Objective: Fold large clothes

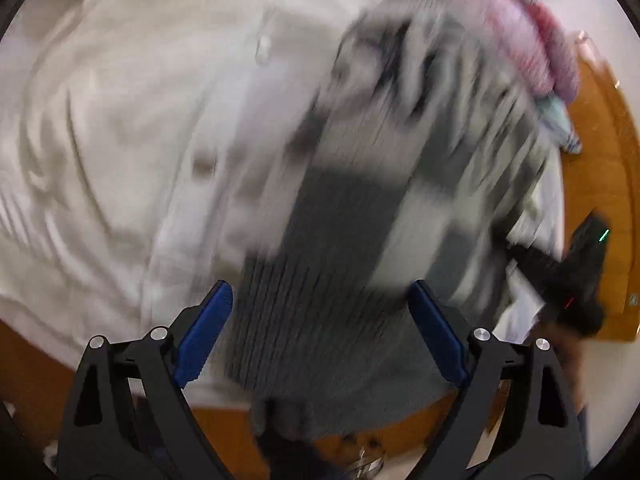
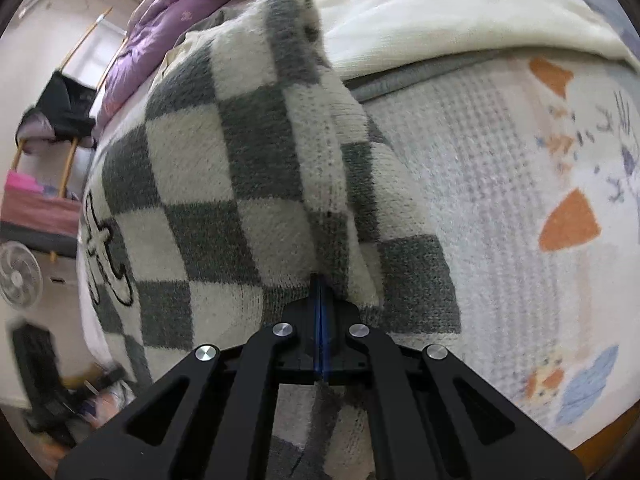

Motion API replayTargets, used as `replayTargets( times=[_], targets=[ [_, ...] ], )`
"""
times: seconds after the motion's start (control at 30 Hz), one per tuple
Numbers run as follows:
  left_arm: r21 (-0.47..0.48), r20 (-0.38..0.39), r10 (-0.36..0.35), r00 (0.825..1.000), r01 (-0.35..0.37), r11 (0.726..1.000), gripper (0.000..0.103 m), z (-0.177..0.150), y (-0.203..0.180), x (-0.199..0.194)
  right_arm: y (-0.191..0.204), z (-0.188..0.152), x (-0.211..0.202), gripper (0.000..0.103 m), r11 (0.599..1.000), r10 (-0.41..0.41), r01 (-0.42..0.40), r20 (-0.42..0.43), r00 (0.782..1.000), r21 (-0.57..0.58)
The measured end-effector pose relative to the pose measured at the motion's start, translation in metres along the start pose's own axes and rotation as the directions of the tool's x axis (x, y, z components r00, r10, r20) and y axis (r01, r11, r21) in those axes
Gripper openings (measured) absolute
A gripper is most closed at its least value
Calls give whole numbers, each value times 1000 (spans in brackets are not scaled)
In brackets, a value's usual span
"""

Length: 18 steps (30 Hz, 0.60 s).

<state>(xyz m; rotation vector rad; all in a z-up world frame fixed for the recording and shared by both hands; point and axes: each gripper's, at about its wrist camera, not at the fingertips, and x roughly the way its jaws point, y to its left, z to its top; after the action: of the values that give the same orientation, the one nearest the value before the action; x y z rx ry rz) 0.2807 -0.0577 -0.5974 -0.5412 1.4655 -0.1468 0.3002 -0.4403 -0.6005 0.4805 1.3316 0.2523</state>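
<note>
A grey and cream checkered knit sweater (image 2: 224,184) lies on the bed. My right gripper (image 2: 321,280) is shut on a raised fold of it, and the fabric rises in a ridge away from the jaws. In the blurred left wrist view the same sweater (image 1: 360,208) lies ahead, with its grey ribbed hem between the blue pads (image 1: 204,328). My left gripper (image 1: 320,304) is open just above that hem and grips nothing. The other gripper (image 1: 568,276) shows dark at the right edge.
A cream garment (image 1: 120,128) lies left of the sweater. A patterned bed cover (image 2: 520,208) and a cream blanket (image 2: 440,28) lie to the right. Pink and purple bedding (image 2: 168,32) is at the far side. The wooden bed edge (image 1: 600,152) and a fan (image 2: 18,276) border the area.
</note>
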Motion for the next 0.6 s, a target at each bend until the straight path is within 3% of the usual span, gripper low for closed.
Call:
replayTargets(
  times=[0.23,0.27,0.3,0.33,0.37,0.4,0.47,0.53,0.6],
  targets=[
    [-40,-62,-80,995,78,996,91,-2,2,44,-9,-4,-7,0,1000,19,-20,32,999,13],
    [-36,-63,-108,992,106,994,69,-1,2,43,-11,-6,-10,0,999,41,-42,42,998,23],
    [-13,-69,-121,990,121,993,59,1,-4,38,-13,-8,-13,0,997,66,-68,57,996,29],
    [6,-75,-121,990,121,993,41,2,-8,33,-16,-11,-17,0,996,80,-83,67,994,32],
    [11,-84,-131,988,133,991,32,3,-13,27,-18,-15,-23,2,994,94,-98,84,992,38],
    [0,-88,-146,985,147,989,29,6,-14,22,-19,-20,-31,7,993,103,-109,104,989,52],
    [-20,-96,-216,972,215,977,29,13,-20,4,-24,-34,-50,28,986,124,-138,143,982,92],
    [-15,-104,-273,956,273,962,28,21,-22,-16,-32,-58,-75,58,965,161,-199,215,963,170],
    [-11,-116,-316,942,316,949,28,34,-34,-32,-42,-88,-95,70,937,146,-220,269,952,270]
  ],
)
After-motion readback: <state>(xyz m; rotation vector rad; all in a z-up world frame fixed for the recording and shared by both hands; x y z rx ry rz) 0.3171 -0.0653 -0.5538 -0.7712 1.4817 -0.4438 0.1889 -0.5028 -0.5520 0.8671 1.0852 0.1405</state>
